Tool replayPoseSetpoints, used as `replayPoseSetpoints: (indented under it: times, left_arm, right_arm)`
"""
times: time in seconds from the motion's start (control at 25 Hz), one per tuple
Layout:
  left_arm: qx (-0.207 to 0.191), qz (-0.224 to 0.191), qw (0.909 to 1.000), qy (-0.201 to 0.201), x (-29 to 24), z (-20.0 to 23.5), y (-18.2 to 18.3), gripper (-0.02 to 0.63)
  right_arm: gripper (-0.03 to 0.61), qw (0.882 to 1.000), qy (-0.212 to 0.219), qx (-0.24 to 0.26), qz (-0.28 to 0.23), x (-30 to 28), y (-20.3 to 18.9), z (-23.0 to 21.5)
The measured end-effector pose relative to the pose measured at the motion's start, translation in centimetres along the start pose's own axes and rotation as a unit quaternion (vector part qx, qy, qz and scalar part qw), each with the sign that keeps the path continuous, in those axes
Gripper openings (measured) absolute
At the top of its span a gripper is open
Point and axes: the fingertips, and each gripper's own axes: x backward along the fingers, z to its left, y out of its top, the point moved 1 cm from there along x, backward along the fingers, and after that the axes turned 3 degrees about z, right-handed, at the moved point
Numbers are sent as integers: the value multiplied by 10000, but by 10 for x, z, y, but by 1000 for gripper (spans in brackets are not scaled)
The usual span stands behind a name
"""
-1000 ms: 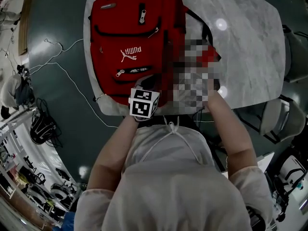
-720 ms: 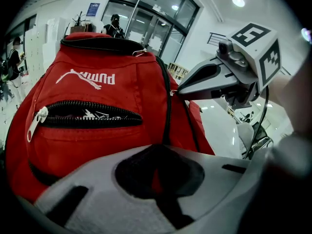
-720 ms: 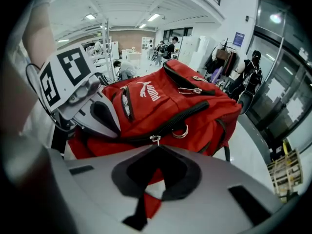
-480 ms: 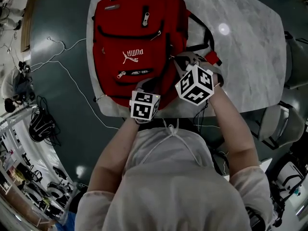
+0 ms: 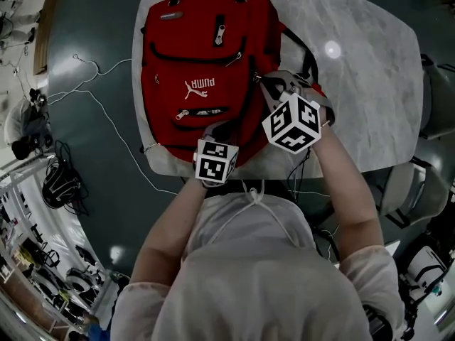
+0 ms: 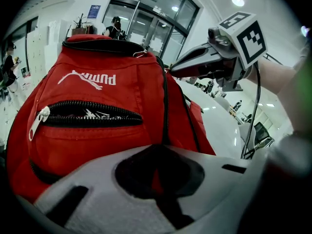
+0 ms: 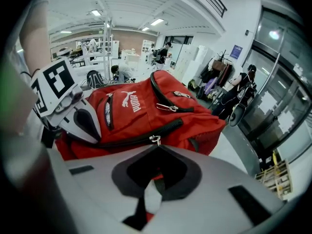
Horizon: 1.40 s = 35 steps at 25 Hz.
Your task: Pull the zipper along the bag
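A red Puma backpack [image 5: 206,55] lies flat on a marble table [image 5: 370,69]. My left gripper [image 5: 217,128] is at the bag's near end, shut on a fold of red fabric [image 6: 155,165]. My right gripper [image 5: 261,81] sits at the bag's right side on the long black zipper track [image 7: 131,137]. It is shut, and the metal zipper pull [image 7: 155,140] stands right at its tips. In the left gripper view the right gripper [image 6: 171,71] points at the bag's side seam. The small front pocket zipper [image 6: 87,115] gapes open.
The bag's black shoulder strap [image 5: 302,52] lies on the table to the right of the right gripper. White cables [image 5: 92,98] run over the dark floor at the left. Chairs [image 5: 435,84] stand by the table's right edge. The person's torso is close to the near edge.
Both grippers stay on the bag in nearly the same places. The right gripper's tips have crept slightly farther along the side zipper, and the bag sits a little to the right in view.
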Motion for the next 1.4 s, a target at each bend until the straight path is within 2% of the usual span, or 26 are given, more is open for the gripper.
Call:
replayPoseSetpoints:
  times: [0.44,0.6,0.84,1.0,1.2,1.4]
  left_arm:
    - [-60,-48,10000,63,1,0,-2,20]
    - [-39,-35,10000,51,0,0,-3,20]
    - [-51,-52,10000,26,0,1,-2,20]
    - [-40,-40,10000,-3,0,1,-2,20]
    - [-18,-47,10000,-37,-2,1,-1,20]
    - [7,-40,10000,-86,-2,1,-2,20]
  right_arm:
    - [26,9989,-307,-288,-230,-2,15,-38]
    - [26,9988,-271,-348,-223,-8,15,-41]
    - [28,9956,3,-882,-322,-14,11,-41]
    - [31,9935,-79,-1082,-347,-16,8,-46]
    - [94,9881,-296,-1462,-373,-11,4,-54]
    - [94,9863,-428,-1548,-377,1,2,-50]
